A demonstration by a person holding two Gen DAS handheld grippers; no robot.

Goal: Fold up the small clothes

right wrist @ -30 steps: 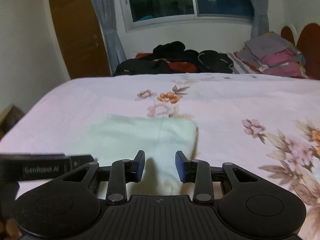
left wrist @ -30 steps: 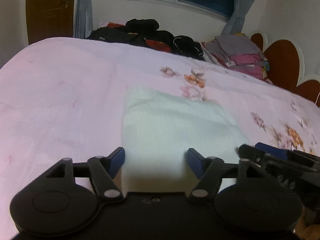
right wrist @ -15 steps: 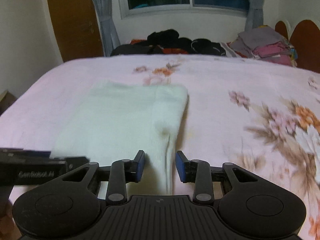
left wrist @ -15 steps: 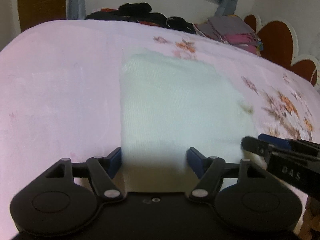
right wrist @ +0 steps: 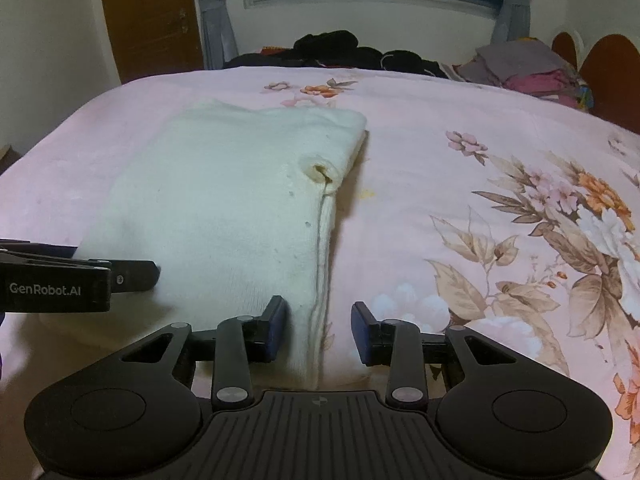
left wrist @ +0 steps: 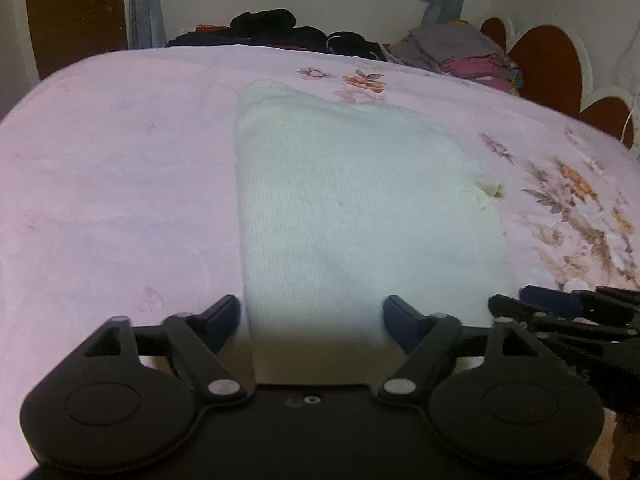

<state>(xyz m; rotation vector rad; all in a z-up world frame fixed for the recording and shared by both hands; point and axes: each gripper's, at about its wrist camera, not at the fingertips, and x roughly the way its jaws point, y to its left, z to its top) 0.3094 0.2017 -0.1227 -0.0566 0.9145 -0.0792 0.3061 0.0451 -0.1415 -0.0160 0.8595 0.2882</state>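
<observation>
Bedroom at night: dark window w/ grey curtains, brown door at left, scalloped headboard at right. Most of both views is the bed, pink cover w/ flower print, wide & bare at the near side. At the far edge, a heap of dark clothes and, to its right, a stack of folded clothes, grey over pink.

Middle of the bed, near edge: the white knit garment, already folded into a long panel. Its long axis runs straight away from both tongs, toward the window; near end lies right at the fingertips, far end well up the bed. A small worn hole w/ a loose thread shows near its right edge in the right view.

Left gripper: fingers wide apart, set across the near-left corner, holding nothing. Right gripper: fingers apart but narrower, straddling the thick right fold edge at the near end, not clamped. Both sit side by side at the same near hem, roughly equally close, one per corner.

Judgement: next move prob. pinches both near corners & carries the hem away along the long axis to halve the panel; the thick right edge may slip if pinched shallow.
</observation>
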